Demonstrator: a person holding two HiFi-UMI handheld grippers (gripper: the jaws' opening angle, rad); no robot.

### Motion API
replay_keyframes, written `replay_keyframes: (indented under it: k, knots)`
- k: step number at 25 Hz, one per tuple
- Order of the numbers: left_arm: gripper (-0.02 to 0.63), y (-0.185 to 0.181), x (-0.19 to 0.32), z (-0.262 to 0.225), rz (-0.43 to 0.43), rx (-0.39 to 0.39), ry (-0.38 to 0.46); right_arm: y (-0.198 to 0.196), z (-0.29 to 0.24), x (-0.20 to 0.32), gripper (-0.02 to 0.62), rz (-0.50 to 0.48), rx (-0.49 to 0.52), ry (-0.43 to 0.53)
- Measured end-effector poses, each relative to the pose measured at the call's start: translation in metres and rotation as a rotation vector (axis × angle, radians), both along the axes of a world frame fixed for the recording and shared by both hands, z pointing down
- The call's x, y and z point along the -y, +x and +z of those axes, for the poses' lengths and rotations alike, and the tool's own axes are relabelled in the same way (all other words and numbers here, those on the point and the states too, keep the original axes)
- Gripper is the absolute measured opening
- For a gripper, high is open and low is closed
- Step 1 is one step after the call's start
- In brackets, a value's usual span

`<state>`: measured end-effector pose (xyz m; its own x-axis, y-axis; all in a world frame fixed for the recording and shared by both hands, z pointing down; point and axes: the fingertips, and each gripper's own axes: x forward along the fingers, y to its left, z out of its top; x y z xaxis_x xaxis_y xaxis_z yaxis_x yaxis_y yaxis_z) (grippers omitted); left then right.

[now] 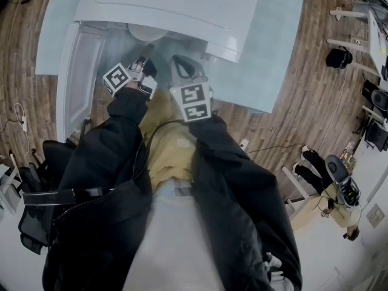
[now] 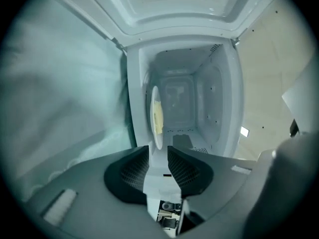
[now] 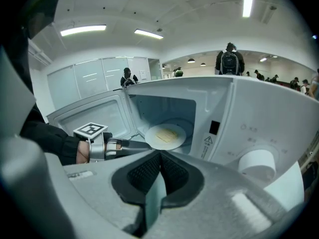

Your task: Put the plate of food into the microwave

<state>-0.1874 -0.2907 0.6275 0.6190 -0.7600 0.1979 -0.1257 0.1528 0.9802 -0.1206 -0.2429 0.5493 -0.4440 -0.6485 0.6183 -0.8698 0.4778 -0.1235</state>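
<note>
A white plate (image 3: 166,135) with a flat yellow piece of food lies in the mouth of the open white microwave (image 3: 259,118). In the left gripper view the plate (image 2: 156,116) shows edge-on, straight ahead of my left gripper (image 2: 158,151). Its jaws stand apart on either side of the plate's near rim, and the pads do not press on it. In the right gripper view the left gripper (image 3: 144,144) reaches in from the left to that rim. My right gripper (image 3: 160,156) hangs back in front of the microwave, shut on nothing. In the head view both grippers, left (image 1: 145,56) and right (image 1: 182,65), are at the opening.
The microwave door (image 3: 94,116) is swung open to the left, behind my left arm. A round knob (image 3: 256,164) sits on the control panel at the right. Several people stand in the room behind, and one sits at the right (image 1: 336,193).
</note>
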Motion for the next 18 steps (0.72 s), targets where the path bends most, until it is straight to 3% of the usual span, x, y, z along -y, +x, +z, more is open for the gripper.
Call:
replay_keyframes:
  k: [4, 12, 18]
  knots:
    - [0.093, 0.010, -0.025, -0.013, 0.043, 0.075, 0.024, 0.012, -0.006, -0.014, -0.005, -0.005, 0.019, 0.010]
    - [0.007, 0.054, -0.065, -0.063, 0.103, 0.120, 0.104, 0.056, -0.027, -0.051, -0.005, 0.050, 0.070, 0.061]
    - [-0.003, 0.102, -0.073, -0.118, 0.190, 0.173, 0.228, 0.096, -0.073, -0.056, -0.005, 0.116, 0.096, 0.140]
